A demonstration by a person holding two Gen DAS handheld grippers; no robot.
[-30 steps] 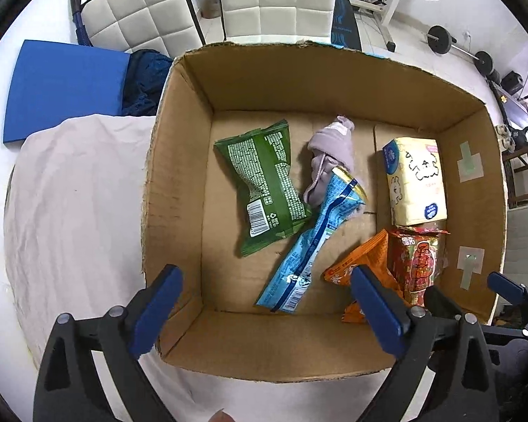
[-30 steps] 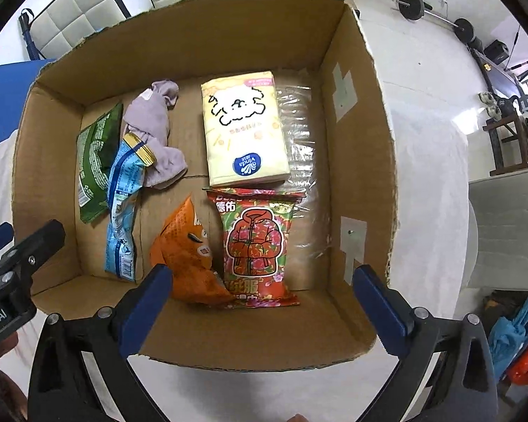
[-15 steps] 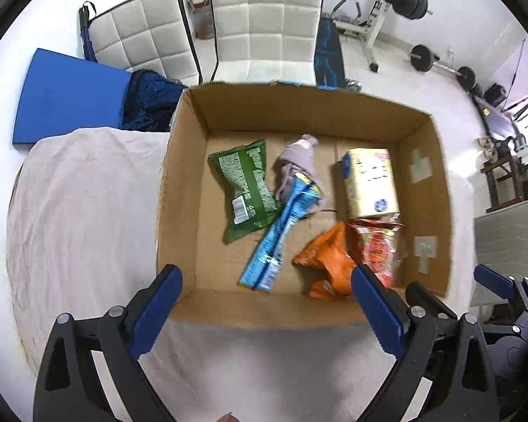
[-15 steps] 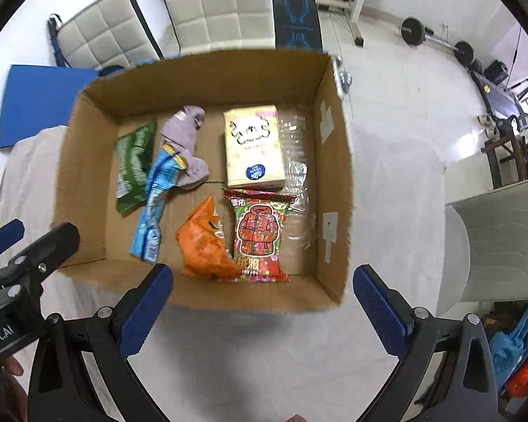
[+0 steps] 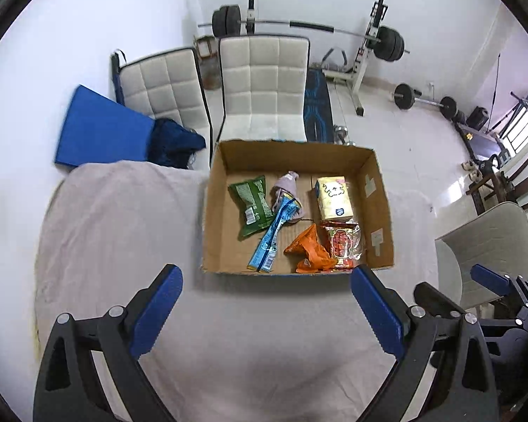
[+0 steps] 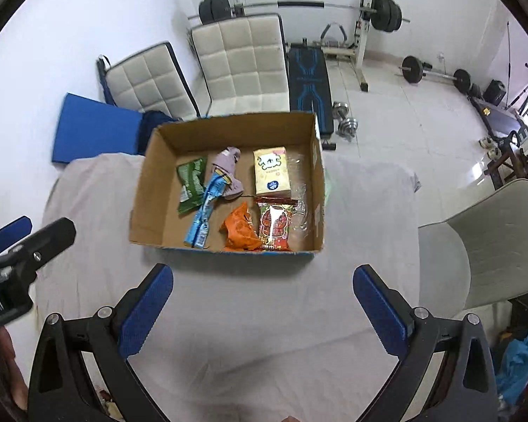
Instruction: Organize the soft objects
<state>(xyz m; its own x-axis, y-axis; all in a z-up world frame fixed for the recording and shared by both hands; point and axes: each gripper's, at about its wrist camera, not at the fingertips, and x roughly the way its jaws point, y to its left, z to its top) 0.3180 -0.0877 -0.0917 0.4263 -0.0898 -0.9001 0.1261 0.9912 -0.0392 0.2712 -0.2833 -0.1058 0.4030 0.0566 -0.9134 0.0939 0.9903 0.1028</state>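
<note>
An open cardboard box (image 5: 213,211) (image 6: 142,190) stands on a table with a pale cloth. Inside lie a green packet (image 5: 251,204) (image 6: 190,186), a purple soft cloth (image 5: 287,190) (image 6: 228,167), a light blue packet (image 5: 272,239) (image 6: 204,214), a yellow tissue pack (image 5: 334,198) (image 6: 271,172), an orange packet (image 5: 309,249) (image 6: 239,228) and a red packet (image 5: 343,246) (image 6: 276,227). My left gripper (image 5: 267,311) is open and empty, well back from the box's near wall. My right gripper (image 6: 264,311) is open and empty too, also held back and above the cloth.
The cloth-covered table (image 5: 116,232) (image 6: 366,218) spreads around the box. Two white padded chairs (image 5: 264,84) (image 6: 243,59), a blue mat (image 5: 98,133) and gym weights (image 5: 387,42) stand beyond. A grey chair (image 6: 489,239) is at the right.
Both grippers have pulled back and up from right over the box, so the box now looks small and far. Both stayed open and empty. The box contents have not moved.
</note>
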